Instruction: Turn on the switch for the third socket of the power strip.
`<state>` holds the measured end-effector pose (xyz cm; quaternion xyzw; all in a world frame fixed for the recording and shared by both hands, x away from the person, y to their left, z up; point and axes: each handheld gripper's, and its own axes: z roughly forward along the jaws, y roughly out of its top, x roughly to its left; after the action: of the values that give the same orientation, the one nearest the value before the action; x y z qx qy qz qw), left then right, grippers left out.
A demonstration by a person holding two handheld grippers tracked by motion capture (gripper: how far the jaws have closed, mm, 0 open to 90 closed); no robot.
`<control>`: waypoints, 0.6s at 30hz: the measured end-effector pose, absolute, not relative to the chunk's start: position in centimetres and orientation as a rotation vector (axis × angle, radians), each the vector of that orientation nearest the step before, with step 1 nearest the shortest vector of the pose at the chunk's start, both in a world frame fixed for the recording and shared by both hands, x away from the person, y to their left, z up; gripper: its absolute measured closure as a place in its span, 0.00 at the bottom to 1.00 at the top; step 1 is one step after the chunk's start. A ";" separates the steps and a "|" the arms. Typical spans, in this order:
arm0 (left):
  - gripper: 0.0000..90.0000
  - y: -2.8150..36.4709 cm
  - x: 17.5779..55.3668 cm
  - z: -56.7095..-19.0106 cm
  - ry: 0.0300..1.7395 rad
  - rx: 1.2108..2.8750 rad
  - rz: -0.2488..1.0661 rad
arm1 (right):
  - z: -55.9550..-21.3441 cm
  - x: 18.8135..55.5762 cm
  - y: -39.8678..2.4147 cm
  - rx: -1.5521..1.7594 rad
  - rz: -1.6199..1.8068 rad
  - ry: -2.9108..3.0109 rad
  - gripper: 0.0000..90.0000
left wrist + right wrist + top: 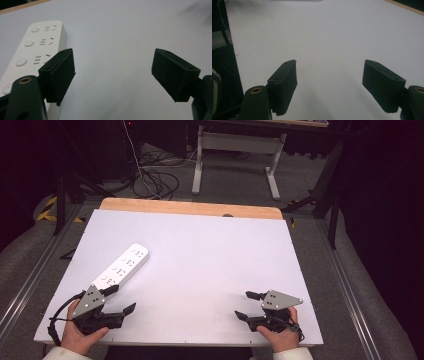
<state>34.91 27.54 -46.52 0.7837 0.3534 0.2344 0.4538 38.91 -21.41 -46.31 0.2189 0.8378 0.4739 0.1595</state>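
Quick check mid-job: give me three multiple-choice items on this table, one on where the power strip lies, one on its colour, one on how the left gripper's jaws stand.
1. Where does the power strip lie on the table?
A. On the left side, just beyond the left gripper
B. Beside the right gripper
C. At the far right corner

2. What colour is the power strip?
A. Black
B. White
C. Red

3. How do the jaws of the left gripper stand?
A. Shut on the power strip
B. Shut on nothing
C. Open with nothing between them

Answers: 1 A, the high view shows it slanting up from that gripper; 2 B, its body is white; 3 C, the left gripper view shows bare table between the jaws.
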 end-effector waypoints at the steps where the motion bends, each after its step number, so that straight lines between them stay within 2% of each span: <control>1: 0.21 27.5 34.9 -46.5 0.869 1.939 0.586 | -46.3 38.9 -21.4 0.626 1.353 2.394 0.31; 10: 0.22 27.5 34.9 -46.4 0.879 1.943 0.590 | -46.3 38.9 -21.4 0.618 1.349 2.392 0.31; 18: 0.22 27.7 34.9 -46.1 0.915 1.917 0.537 | -46.3 38.8 -21.4 0.619 1.352 2.386 0.31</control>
<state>34.92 27.73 -46.14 0.7779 0.3715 0.2178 0.4576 38.80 -21.44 -46.29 0.2173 0.8372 0.4742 0.1643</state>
